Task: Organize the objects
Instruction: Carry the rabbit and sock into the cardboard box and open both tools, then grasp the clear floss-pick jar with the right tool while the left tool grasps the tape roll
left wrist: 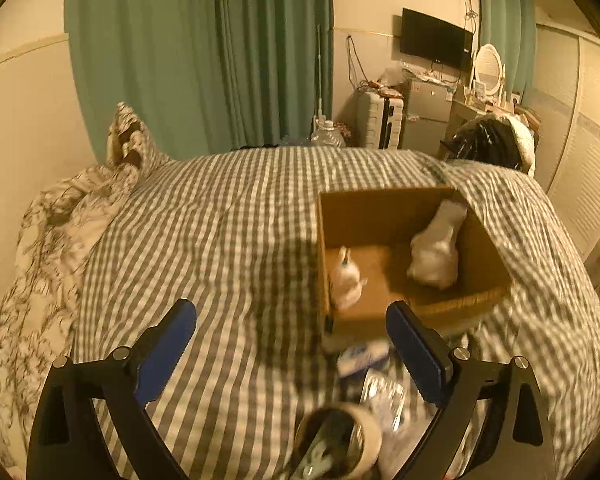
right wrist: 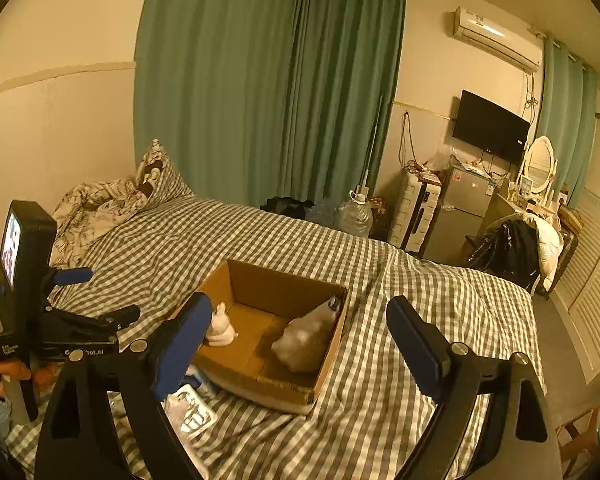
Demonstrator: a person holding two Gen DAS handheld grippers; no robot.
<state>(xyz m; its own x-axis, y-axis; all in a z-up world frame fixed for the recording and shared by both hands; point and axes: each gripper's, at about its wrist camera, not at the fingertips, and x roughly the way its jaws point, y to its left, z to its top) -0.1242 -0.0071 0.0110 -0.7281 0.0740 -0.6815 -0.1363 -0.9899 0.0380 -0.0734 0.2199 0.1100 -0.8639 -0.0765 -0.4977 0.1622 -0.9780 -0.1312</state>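
Grey-and-white checked cotton covers the wide bed point(right wrist: 260, 240), which fills most of the room in front of the long green curtains point(right wrist: 268, 80). On the cover, toward the near right part of the bed, sits an open brown cardboard box point(right wrist: 284, 292) with its top flaps gone or folded out of sight. Inside it, against the right wall, lies a lumpy white plastic-wrapped bundle point(right wrist: 306, 340), and in the near left corner stands a small white rabbit-like figurine point(right wrist: 220, 326), upright and apart from the bundle. Just in front of the box, on the cover, lie a flat clear-fronted blister pack point(right wrist: 190, 414) and, closer in the left wrist view, a roll of pale tape point(left wrist: 340, 440), blurred. The left hand-held gripper point(left wrist: 292, 350) hangs above the cover beside the box with its blue-padded fingers spread wide and nothing between them. The right hand-held gripper point(right wrist: 300, 340) hovers over the box's near edge, its fingers likewise wide apart and empty.
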